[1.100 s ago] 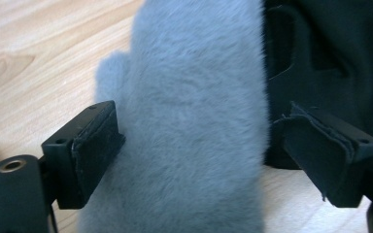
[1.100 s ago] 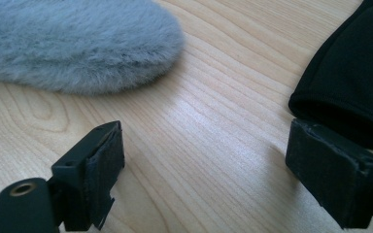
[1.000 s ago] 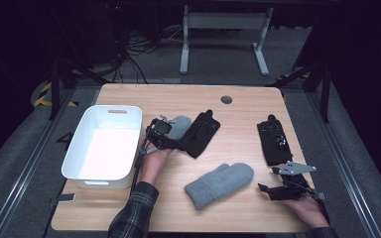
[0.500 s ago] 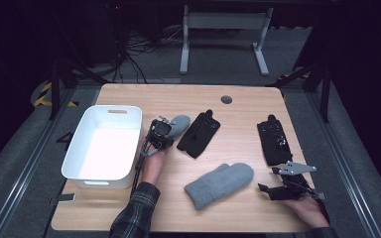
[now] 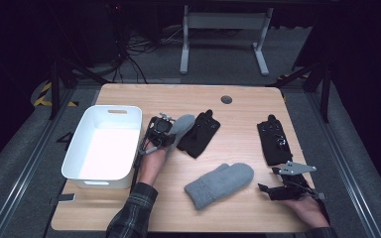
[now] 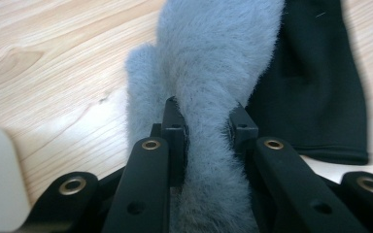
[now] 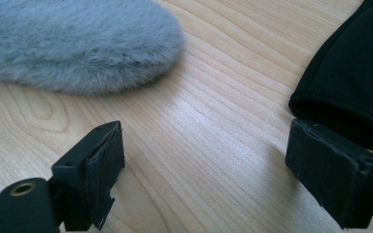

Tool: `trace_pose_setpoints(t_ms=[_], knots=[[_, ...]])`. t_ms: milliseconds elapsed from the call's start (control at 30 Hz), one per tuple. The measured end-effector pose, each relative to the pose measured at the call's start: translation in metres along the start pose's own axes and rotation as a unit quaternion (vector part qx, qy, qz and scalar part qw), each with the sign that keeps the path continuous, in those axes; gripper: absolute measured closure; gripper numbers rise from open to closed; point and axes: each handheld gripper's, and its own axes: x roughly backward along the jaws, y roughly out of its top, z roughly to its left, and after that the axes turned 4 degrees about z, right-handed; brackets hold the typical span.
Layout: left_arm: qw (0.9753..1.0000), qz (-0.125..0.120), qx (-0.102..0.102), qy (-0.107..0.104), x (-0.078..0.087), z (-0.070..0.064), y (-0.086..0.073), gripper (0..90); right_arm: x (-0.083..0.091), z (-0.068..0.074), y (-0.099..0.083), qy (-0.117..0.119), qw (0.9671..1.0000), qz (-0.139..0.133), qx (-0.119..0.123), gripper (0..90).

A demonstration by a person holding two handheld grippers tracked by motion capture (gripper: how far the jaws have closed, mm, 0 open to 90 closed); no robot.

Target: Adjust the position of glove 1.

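Note:
My left gripper [image 5: 167, 134] is shut on a fluffy grey mitten [image 5: 182, 123], right of the white bin [image 5: 87, 163]. In the left gripper view the jaws pinch the grey mitten [image 6: 213, 77] near its cuff, with a black glove [image 6: 315, 82] lying just beyond. That black glove [image 5: 199, 134] lies at the table's middle. A second grey mitten [image 5: 220, 184] rests near the front. My right gripper [image 5: 264, 189] stands open at the front right, its pads [image 7: 104, 160] wide apart over bare wood, between the grey mitten [image 7: 73, 43] and another black glove [image 7: 354, 87].
The second black glove [image 5: 274, 142] lies at the right, just beyond my right gripper. The wooden table [image 5: 238, 218] has a round grommet [image 5: 226, 99] near its far edge. Desk legs and cables stand on the floor beyond.
My left gripper has drawn the grey mitten a little toward the bin, off the black glove. The right gripper has stayed put.

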Motion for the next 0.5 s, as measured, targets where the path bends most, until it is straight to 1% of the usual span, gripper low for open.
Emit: trace_pose_setpoints(t_ms=[67, 133, 233, 267, 333, 433, 500], knots=[[0.9999, 0.0, -0.007, -0.013, 0.005, -0.001, 0.002, 76.0, 0.0, 0.0, 0.0, 0.0, 1.0, 0.0, 0.0, 14.5], [0.9996, -0.001, -0.01, -0.025, 0.01, -0.002, 0.003, 76.0, 0.0, 0.0, 0.0, 0.0, 1.0, 0.0, 0.0, 14.5], [0.9986, -0.005, -0.019, -0.049, 0.02, -0.003, 0.006, 76.5, 0.0, 0.0, 0.0, 0.0, 1.0, 0.0, 0.0, 14.5], [0.9986, -0.005, -0.019, -0.049, 0.02, -0.003, 0.006, 76.5, 0.0, 0.0, 0.0, 0.0, 1.0, 0.0, 0.0, 14.5], [0.9975, -0.013, -0.023, -0.065, 0.026, -0.004, 0.008, 77.0, 0.0, 0.0, 0.0, 0.0, 1.0, 0.0, 0.0, 14.5], [0.9959, -0.014, -0.032, -0.083, 0.034, -0.006, 0.009, 77.1, 0.0, 0.0, 0.0, 0.0, 1.0, 0.0, 0.0, 14.5], [0.9945, -0.018, -0.032, -0.098, 0.037, -0.008, 0.009, 77.1, 0.0, 0.0, 0.0, 0.0, 1.0, 0.0, 0.0, 14.5]])
